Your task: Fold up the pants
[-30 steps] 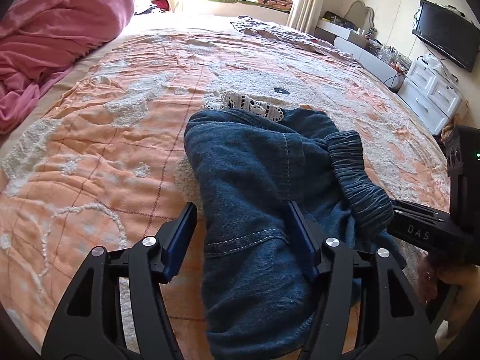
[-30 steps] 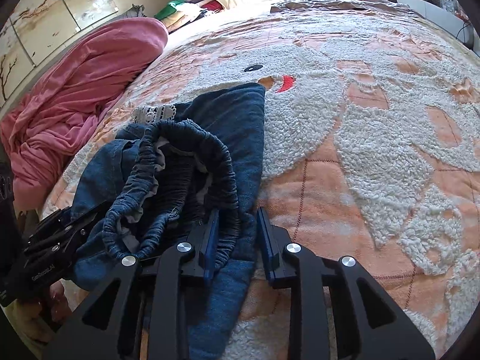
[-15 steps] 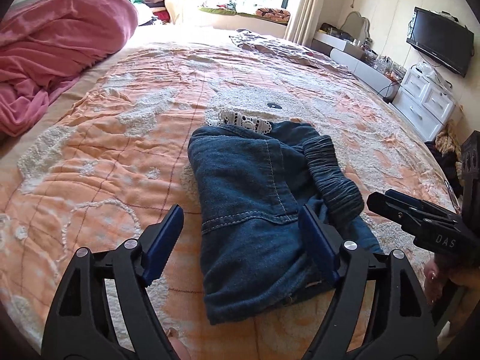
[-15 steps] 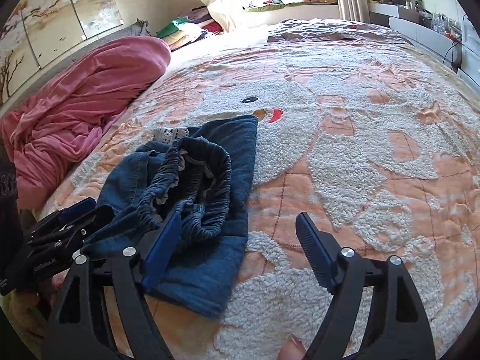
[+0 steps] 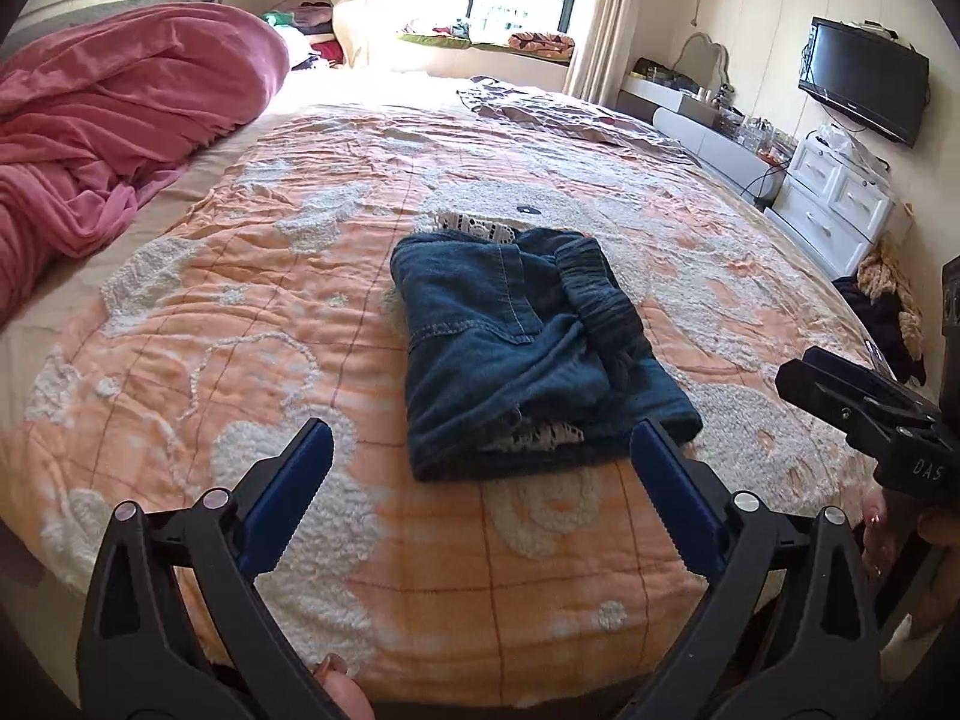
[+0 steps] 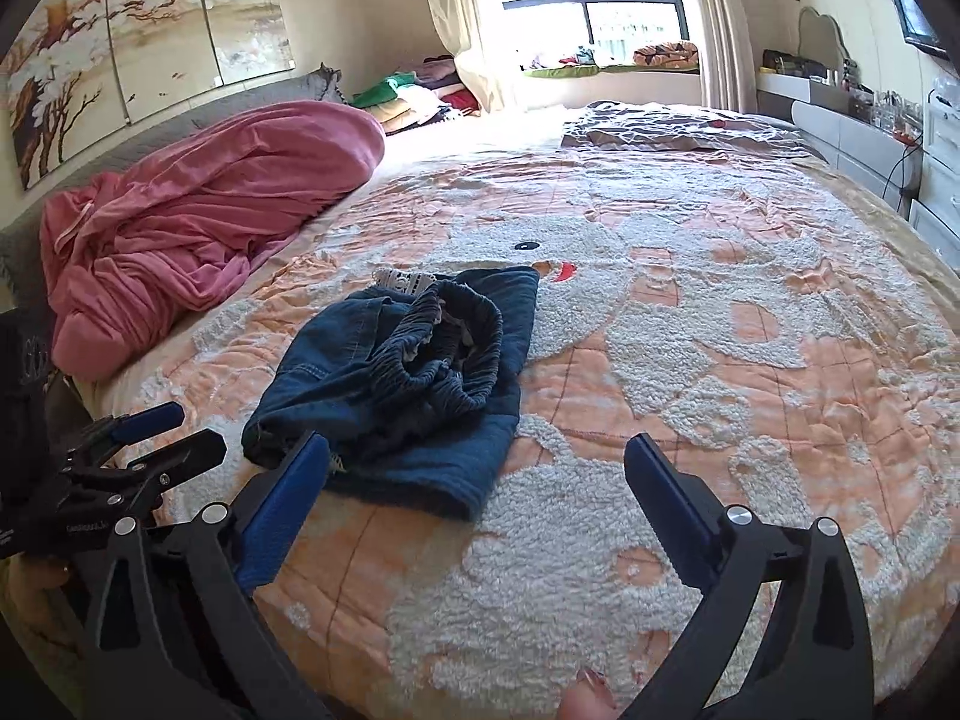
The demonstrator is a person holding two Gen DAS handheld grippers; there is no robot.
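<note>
From my left wrist camera I see the left gripper [image 5: 480,468] with its jaws spread wide and nothing between them, hanging above the near edge of the bed [image 5: 252,312]. The pants [image 5: 510,354], dark blue denim, lie folded into a compact bundle on the orange and white bedspread, just beyond the fingertips and not touched by them. A gathered elastic waistband [image 5: 600,306] sits on top toward the right side, and a bit of white lace [image 5: 474,223] peeks out at the far edge. My right gripper [image 6: 477,474] is likewise wide open and empty, with the pants [image 6: 408,384] ahead and to its left. A crumpled pink blanket [image 6: 198,222] is heaped along the left side of the bed, well apart from the bundle.
</note>
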